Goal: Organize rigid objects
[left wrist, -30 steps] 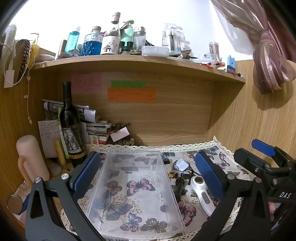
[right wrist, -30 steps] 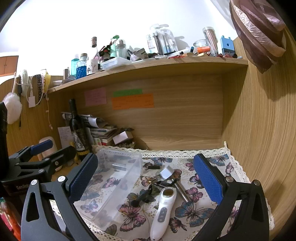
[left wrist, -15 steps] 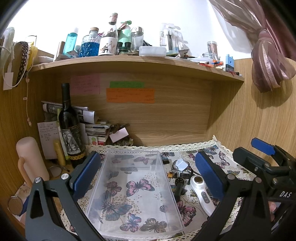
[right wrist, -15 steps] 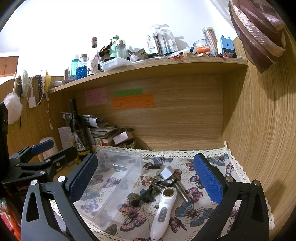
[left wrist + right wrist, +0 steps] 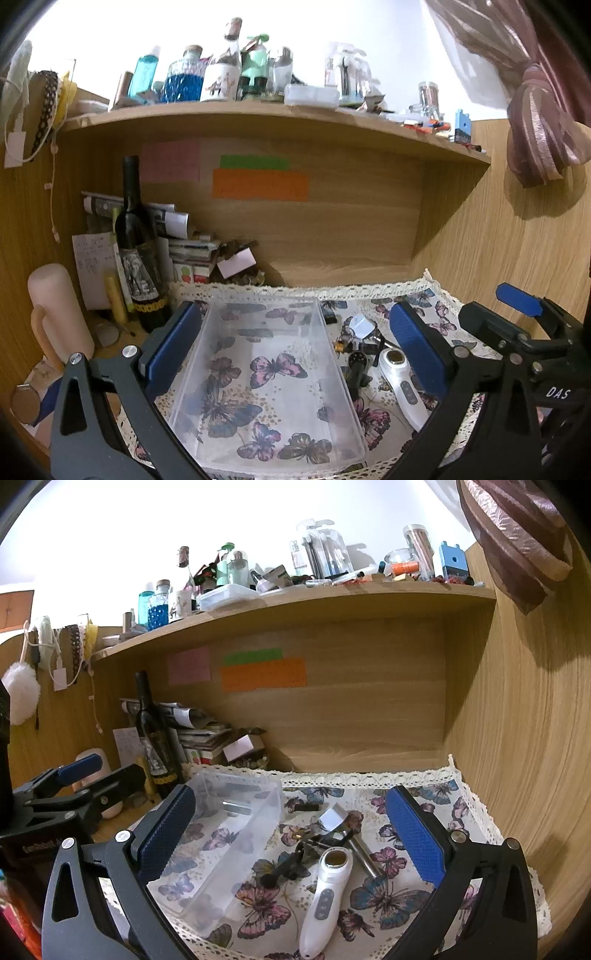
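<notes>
A clear plastic bin (image 5: 266, 384) lies empty on the butterfly cloth; it also shows in the right wrist view (image 5: 221, 834). Right of it is a pile of small items: a white handheld device (image 5: 327, 893) (image 5: 400, 387), a black tool (image 5: 286, 867), a metal cylinder (image 5: 364, 854) and a small white-capped piece (image 5: 334, 818). My left gripper (image 5: 295, 350) is open and empty above the bin. My right gripper (image 5: 291, 834) is open and empty above the pile.
A dark wine bottle (image 5: 138, 251) and stacked books (image 5: 192, 254) stand at the back left. A pink cylinder (image 5: 55, 306) is at the far left. A cluttered shelf (image 5: 258, 110) hangs overhead. A wooden wall (image 5: 517, 738) closes the right side.
Both views have shifted very slightly; the left view has tilted up a little. Nothing was taken or let go.
</notes>
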